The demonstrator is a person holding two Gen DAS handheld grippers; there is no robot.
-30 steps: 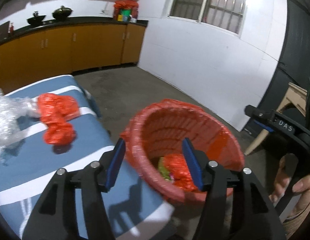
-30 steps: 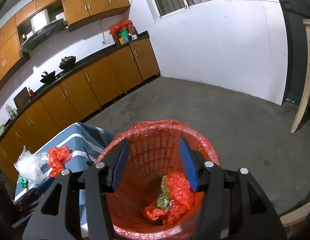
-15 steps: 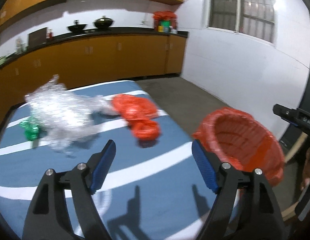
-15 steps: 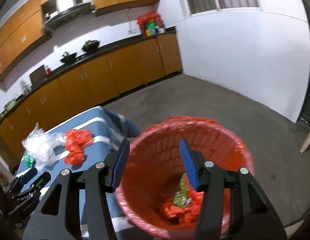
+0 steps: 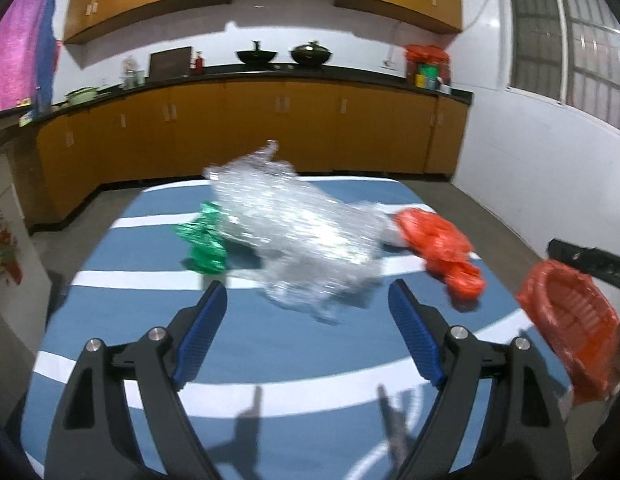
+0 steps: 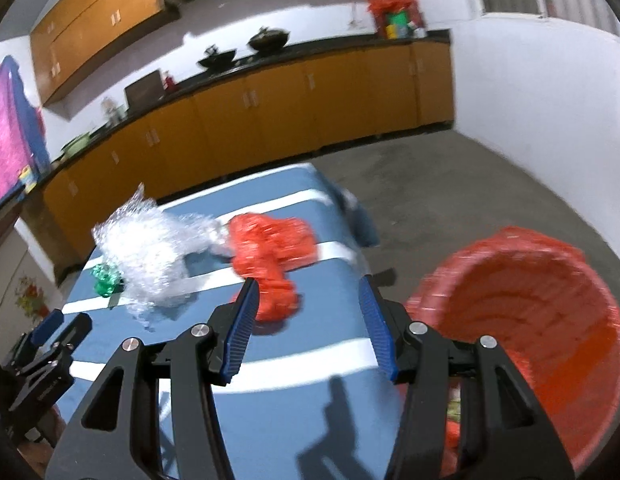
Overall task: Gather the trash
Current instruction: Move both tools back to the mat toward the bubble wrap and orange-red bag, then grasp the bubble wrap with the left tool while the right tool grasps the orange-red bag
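Clear crinkled plastic (image 5: 306,236) is seen on the table (image 5: 110,304), ahead of the left claw (image 5: 308,332), long axis running left to right. The left jaws have just been opening and stand wide, empty. The right claw (image 6: 306,324) is half open, empty, nearer the red bag (image 6: 270,256). The basket (image 6: 550,320) is noted right of the table. Edges are blurred; the basket contents are mostly hidden.
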